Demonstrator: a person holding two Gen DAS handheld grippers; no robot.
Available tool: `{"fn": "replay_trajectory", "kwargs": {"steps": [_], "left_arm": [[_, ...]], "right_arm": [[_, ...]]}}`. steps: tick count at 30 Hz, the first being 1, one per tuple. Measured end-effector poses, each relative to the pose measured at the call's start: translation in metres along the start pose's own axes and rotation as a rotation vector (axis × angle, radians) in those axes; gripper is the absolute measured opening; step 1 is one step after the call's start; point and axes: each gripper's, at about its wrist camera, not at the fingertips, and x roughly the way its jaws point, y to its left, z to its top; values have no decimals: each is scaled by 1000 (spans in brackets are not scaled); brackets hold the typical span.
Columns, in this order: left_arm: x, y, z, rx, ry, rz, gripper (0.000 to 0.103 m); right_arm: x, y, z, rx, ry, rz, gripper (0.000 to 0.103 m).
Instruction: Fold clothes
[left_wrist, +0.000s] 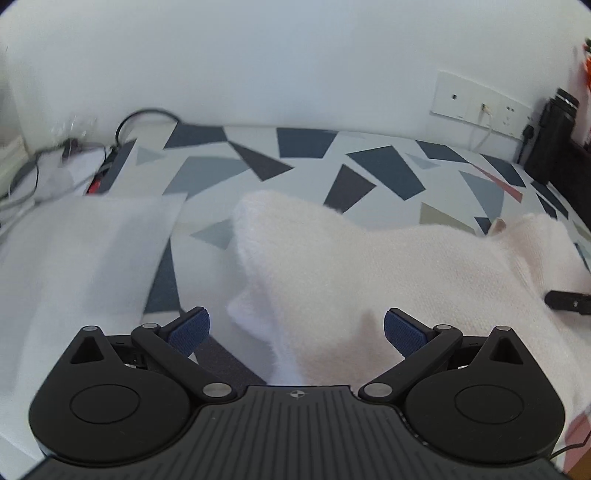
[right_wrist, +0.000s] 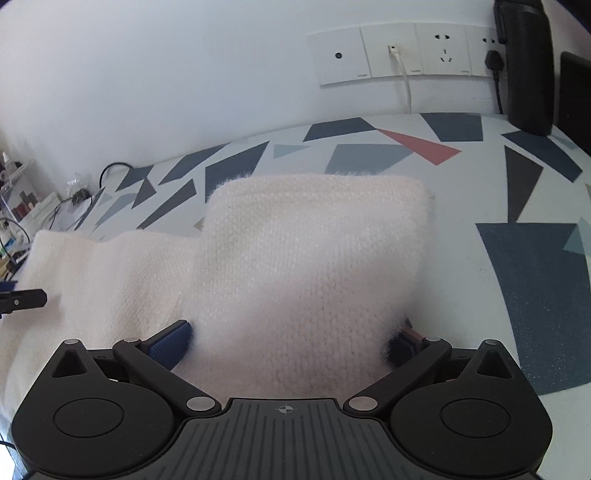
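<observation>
Jaws wide, sweater (right_wrist: 306, 251) edge between.

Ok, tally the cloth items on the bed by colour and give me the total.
Cream knitted garment: 1
White folded cloth: 1
Total: 2

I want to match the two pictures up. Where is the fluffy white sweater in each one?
Left wrist view: the fluffy white sweater fills the middle and right, humped up between the open left gripper fingers.
Right wrist view: the sweater fills the middle and spreads left, between the open right gripper fingers.
Shared landmark: the white wall socket panel with a white cable.
</observation>
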Motion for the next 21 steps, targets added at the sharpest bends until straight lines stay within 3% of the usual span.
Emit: {"fn": "replay_trajectory", "kwargs": {"steps": [3,12,17,19,21], "left_arm": [[19,18,-10,-81,56,-72,103],[29,-27,-14,50,43,-120,103],[35,-46,-15,69,1,-118,103],[34,-49,-22,70,-49,-118,101],[31,-51,-31,78,-104,-117,93]], "right_arm": [[5,4,1,-42,10,-24,102],[10,14,0,-65,-6,-52,102],[15,23,0,-99,3,-67,102],[17,29,-1,-117,1,-61,102],[19,35,-3,-146,-8,-43,93]]}}
